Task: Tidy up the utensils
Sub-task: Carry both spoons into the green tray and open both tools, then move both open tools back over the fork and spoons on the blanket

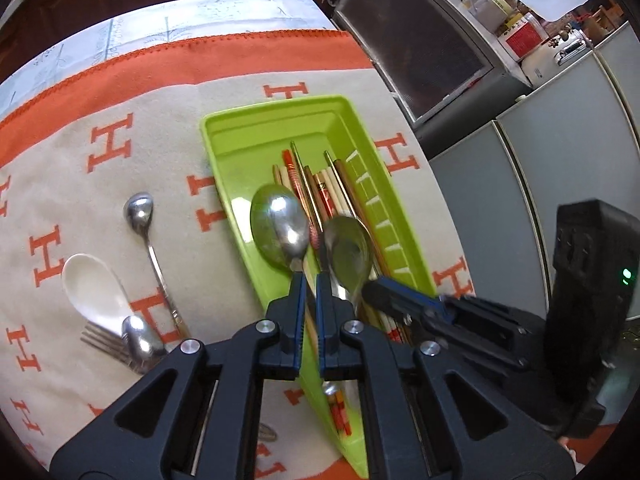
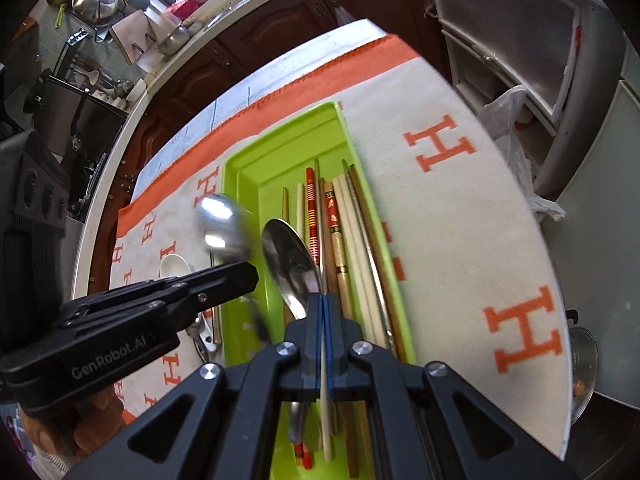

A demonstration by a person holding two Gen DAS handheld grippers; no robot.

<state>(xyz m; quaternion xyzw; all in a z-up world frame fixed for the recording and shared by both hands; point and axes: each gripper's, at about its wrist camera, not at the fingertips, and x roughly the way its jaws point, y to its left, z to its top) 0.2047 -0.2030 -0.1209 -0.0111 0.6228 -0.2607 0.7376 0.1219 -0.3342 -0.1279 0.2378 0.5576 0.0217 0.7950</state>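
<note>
Your left gripper (image 1: 308, 280) has its fingers (image 1: 297, 300) closed narrow on the neck of a large steel spoon (image 1: 279, 226), bowl held above the green tray (image 1: 256, 128). Your right gripper (image 2: 322, 300) pinches a second steel spoon (image 2: 290, 264) the same way, over the tray's chopstick side.

The green tray lies on the bench, on an orange-bordered cloth (image 1: 120, 76) printed with H letters, near the bench's right edge. Inside it, a bundle of chopsticks (image 1: 320, 188) in wood, cream and red patterns lies lengthwise against the tray's slotted right wall; the tray's left half shows bare floor.

Outside the tray, on the cloth toward the bench's left edge, lie a slim steel spoon (image 1: 140, 210), a white ceramic spoon (image 1: 92, 288), a fork (image 1: 106, 342) and a short steel spoon (image 1: 140, 338) resting across the fork.
</note>
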